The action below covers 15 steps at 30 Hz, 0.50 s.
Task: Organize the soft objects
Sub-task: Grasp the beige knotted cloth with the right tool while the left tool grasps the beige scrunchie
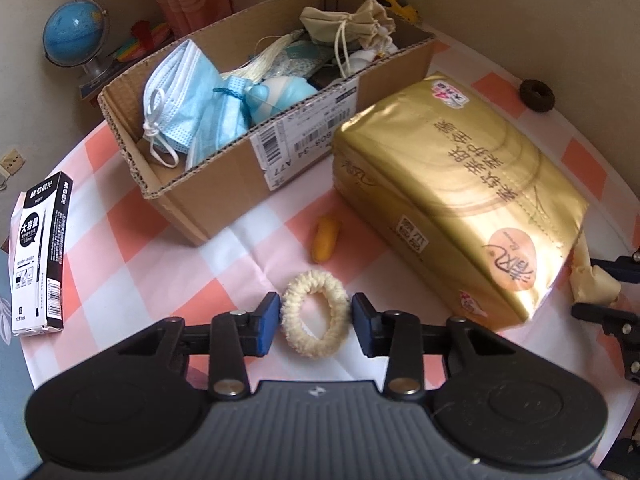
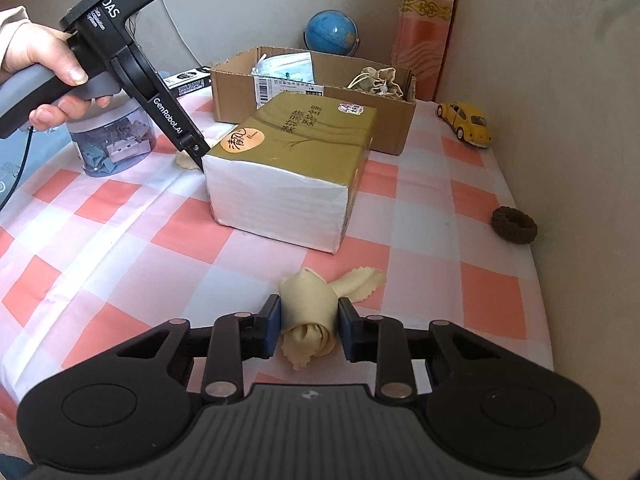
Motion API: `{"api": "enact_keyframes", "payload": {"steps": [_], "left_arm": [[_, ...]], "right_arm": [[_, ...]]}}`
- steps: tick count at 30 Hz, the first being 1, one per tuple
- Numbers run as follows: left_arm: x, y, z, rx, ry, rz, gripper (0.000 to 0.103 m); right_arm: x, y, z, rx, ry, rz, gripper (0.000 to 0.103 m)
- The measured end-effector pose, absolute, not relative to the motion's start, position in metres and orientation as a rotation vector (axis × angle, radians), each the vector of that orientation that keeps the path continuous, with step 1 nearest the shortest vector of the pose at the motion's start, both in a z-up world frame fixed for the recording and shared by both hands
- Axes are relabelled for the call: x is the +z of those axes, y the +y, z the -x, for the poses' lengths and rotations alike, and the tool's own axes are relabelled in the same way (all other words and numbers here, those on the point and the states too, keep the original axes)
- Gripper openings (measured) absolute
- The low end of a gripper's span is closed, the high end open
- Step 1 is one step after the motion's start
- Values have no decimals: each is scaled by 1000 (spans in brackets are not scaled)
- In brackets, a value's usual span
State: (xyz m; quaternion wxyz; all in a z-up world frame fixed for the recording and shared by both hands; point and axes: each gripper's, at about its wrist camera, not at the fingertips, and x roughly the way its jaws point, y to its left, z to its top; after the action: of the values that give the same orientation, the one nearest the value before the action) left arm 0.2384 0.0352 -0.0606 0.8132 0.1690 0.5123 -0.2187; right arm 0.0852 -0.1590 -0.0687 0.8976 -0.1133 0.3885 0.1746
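left tongs [image 1: 314, 320] straddle scrunchie [image 1: 314, 312] | right tongs [image 2: 308, 328] pinch cloth [image 2: 308, 312]

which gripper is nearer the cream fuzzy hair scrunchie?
Left. The left gripper straddles the cream fuzzy hair scrunchie, open. The right gripper, beyond the gold tissue pack, is pinching a cream cloth.

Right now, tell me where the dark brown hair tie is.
The dark brown hair tie lies on the tablecloth at the right edge, by the wall, right of the gold tissue pack.
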Motion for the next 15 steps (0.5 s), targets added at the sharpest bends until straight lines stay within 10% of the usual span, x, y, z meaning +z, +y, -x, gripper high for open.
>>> {"api": "enact_keyframes", "payload": {"steps": [15], "left_arm": [[-32,34,-220,-497,1042,-345,33]], "right_arm": [[-47,-167,-74,333,774,242,33]]}}
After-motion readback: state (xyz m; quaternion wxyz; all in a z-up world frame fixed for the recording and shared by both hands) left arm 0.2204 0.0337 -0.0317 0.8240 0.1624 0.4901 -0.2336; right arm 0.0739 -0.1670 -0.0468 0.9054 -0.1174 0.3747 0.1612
